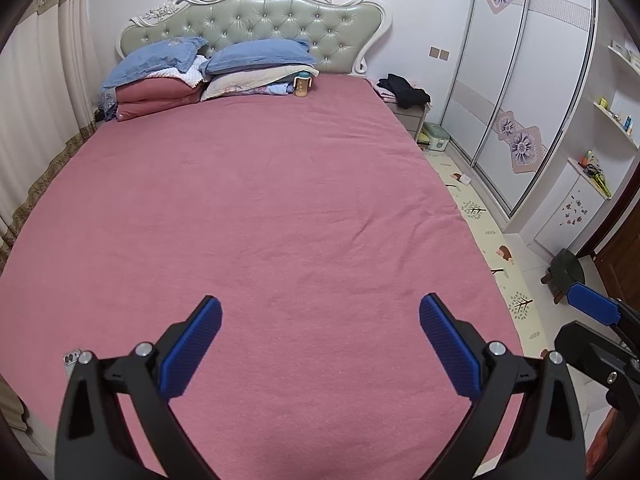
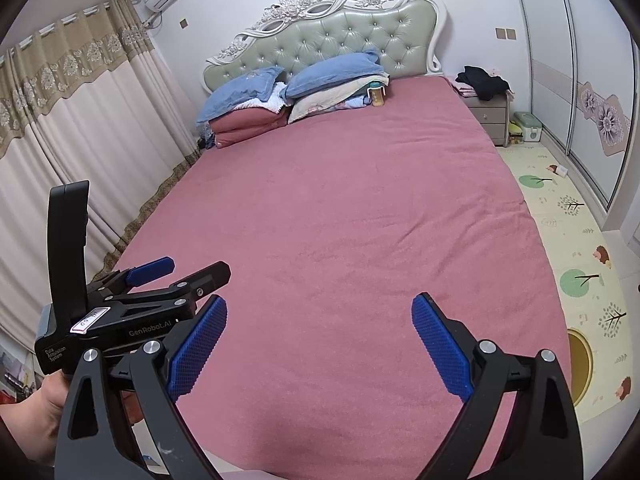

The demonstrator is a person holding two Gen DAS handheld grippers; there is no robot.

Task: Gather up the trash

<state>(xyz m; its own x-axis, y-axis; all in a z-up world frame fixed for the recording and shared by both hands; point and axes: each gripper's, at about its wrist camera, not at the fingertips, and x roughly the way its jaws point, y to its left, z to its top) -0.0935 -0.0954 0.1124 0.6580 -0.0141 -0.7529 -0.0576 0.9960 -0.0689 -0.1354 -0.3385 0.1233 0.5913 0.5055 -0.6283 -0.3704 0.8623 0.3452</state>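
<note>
My left gripper (image 1: 320, 306) is open and empty above the foot of a bed with a pink cover (image 1: 260, 200). My right gripper (image 2: 320, 304) is open and empty too, above the same pink cover (image 2: 340, 220). The left gripper also shows at the left of the right wrist view (image 2: 176, 272). The right gripper's blue pad shows at the right edge of the left wrist view (image 1: 592, 304). A small white scrap (image 1: 464, 179) lies on the floor mat by the wardrobe; it also shows in the right wrist view (image 2: 560, 170). No trash shows on the bed.
Pillows (image 1: 256, 56) and a bottle (image 1: 302, 86) sit by the headboard. A nightstand with dark clothes (image 1: 404, 92) stands right of the bed, a green-lidded box (image 2: 528, 126) beside it. A patterned mat (image 2: 576, 260), a wardrobe (image 1: 520, 80), a stool (image 1: 566, 270) and curtains (image 2: 80, 140) surround the bed.
</note>
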